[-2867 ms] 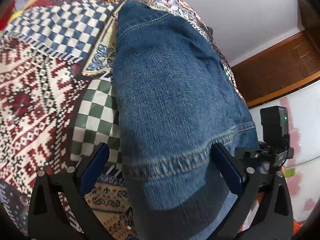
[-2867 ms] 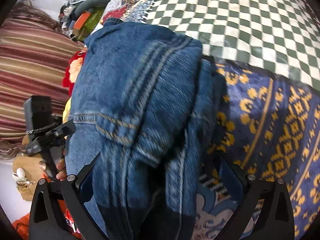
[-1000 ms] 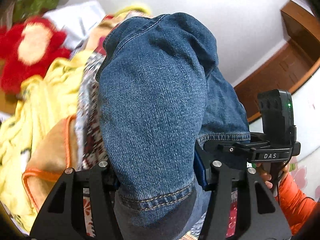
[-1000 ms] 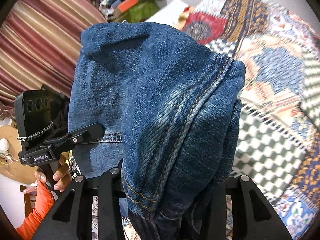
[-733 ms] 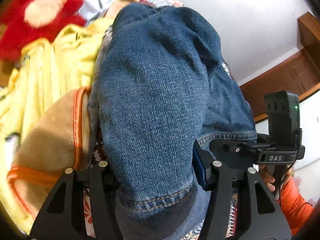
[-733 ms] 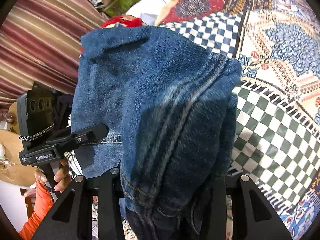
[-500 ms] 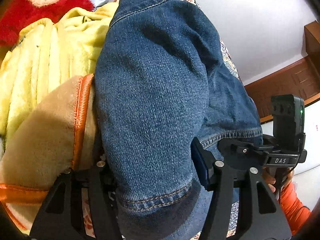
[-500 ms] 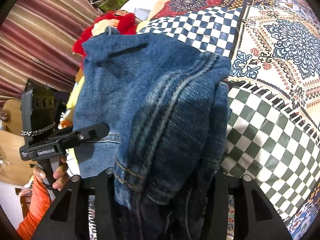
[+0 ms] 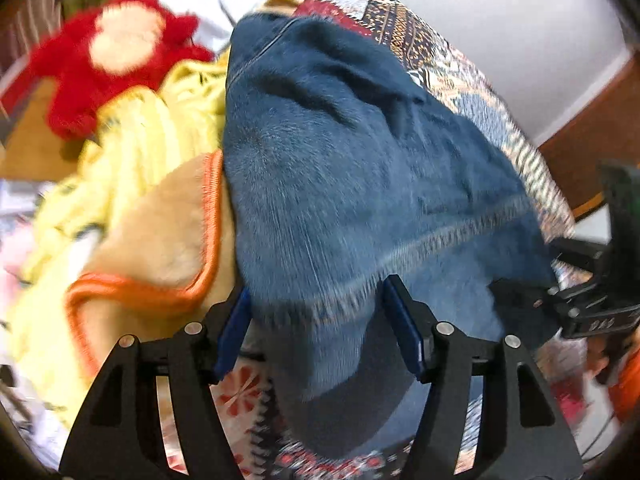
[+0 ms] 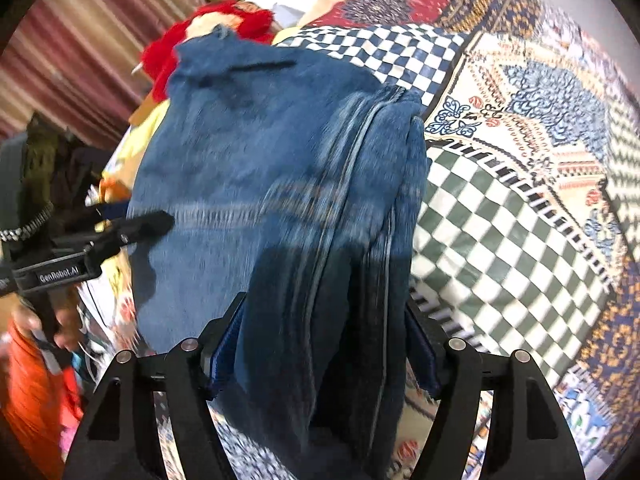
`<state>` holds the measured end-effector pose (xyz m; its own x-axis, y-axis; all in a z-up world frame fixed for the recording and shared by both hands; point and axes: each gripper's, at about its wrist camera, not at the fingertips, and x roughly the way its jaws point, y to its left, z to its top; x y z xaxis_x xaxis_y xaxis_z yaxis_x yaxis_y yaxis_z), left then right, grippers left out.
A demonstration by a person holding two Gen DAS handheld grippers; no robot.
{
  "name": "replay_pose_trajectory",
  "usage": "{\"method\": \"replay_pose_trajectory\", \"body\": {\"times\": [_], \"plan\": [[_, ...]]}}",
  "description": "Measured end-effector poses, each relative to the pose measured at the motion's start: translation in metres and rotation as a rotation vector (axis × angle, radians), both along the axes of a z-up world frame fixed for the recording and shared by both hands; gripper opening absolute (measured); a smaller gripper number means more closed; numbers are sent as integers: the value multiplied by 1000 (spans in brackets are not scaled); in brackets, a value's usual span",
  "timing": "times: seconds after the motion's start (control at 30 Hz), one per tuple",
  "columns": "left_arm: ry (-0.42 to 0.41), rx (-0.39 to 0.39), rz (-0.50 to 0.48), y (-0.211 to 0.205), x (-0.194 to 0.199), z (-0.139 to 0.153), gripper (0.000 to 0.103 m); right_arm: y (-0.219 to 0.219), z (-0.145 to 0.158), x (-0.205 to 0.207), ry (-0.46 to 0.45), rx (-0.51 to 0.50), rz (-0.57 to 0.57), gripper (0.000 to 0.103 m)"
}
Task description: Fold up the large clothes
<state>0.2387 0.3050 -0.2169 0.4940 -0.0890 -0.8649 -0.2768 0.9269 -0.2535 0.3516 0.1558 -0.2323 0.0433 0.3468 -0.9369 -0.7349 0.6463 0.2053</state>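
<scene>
Both grippers have just been opening w/ the folded jeans (image 9: 360, 184) between the jaws, and the bundle has come down beside the yellow blanket (image 9: 132, 148). Left gripper (image 9: 316, 332) and right gripper (image 10: 328, 344) are released now. If you pull back fast, pads could snag the denim and undo the fold.

A bed spread (image 10: 520, 128) in patchwork covers the surface: blue-and-white checks, green-and-white checks, cream floral panels and a red medallion block. Behind it hangs a curtain (image 10: 84, 32) striped in maroon and pink. A plain white wall (image 9: 500, 20) rises at the far side, meeting dark brown wood panelling (image 9: 592, 132). Soft, even light falls over everything.
</scene>
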Motion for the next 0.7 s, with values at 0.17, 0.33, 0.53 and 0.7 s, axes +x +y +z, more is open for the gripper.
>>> {"method": "replay_pose_trajectory", "body": {"times": [0.17, 0.33, 0.53, 0.7], "plan": [[-18, 38, -29, -20, -23, -10, 71, -23, 1, -17, 6, 1, -10, 69], [19, 69, 1, -22, -42, -45, 80, -54, 1, -18, 43, 23, -67, 77], [34, 19, 61, -8, -66, -45, 84, -93, 12, -21, 16, -31, -48, 78], [9, 134, 70, -1, -73, -17, 84, -114, 31, -18, 3, -12, -72, 78]]}}
